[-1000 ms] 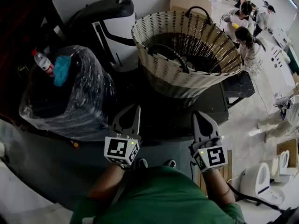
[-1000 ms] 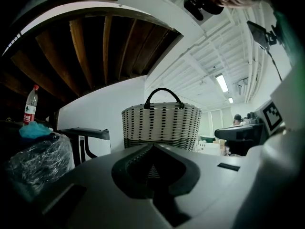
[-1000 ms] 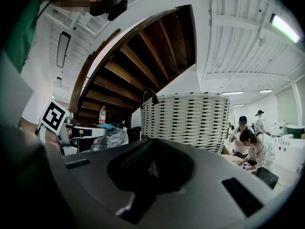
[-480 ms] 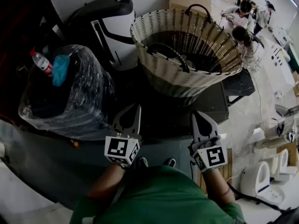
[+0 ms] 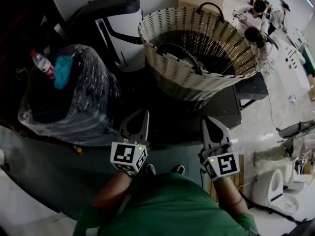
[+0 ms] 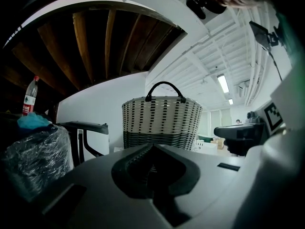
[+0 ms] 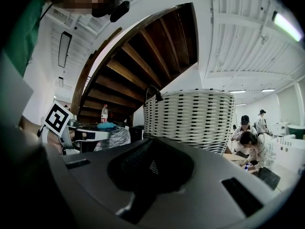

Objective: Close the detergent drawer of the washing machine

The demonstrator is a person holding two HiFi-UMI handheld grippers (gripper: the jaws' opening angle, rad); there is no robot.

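No detergent drawer shows in any view. Low in the head view, my left gripper and right gripper are held side by side over a dark flat top; I cannot tell whether that top is the washing machine. Both have their jaws together with nothing between them. The left gripper view shows its shut jaws pointing toward the wicker basket. From the right gripper view, its shut jaws point at the same basket.
The large wicker basket with dark handles stands on the dark top. A plastic-wrapped bin with a water bottle sits at left. A black-and-white appliance stands behind. People work at far right.
Both grippers stay where they were, still shut. The head view has shifted slightly, and the people at the right edge have moved.
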